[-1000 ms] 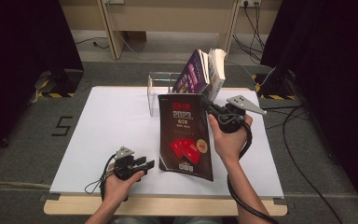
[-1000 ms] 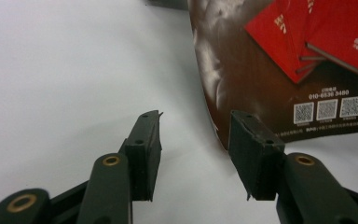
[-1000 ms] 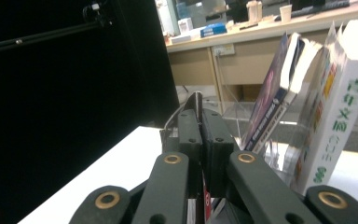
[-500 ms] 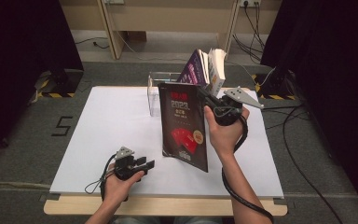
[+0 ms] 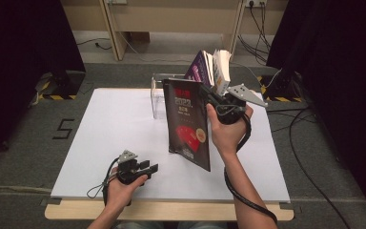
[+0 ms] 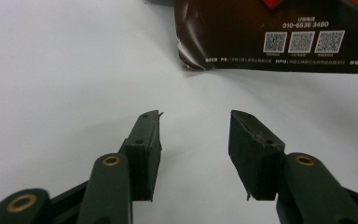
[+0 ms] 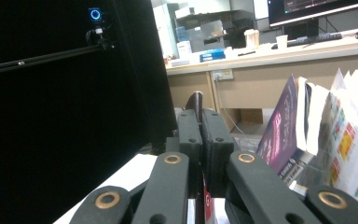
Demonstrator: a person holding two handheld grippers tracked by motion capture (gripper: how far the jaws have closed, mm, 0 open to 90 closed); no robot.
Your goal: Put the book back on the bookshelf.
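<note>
Overhead forward view (tool cameras close)

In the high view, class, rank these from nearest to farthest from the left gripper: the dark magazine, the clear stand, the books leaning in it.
Measured from the left gripper:
1. Dark magazine, just to its right, held up by the right gripper.
2. Clear stand, at the table's far edge.
3. Leaning books, farthest, behind the magazine.
</note>
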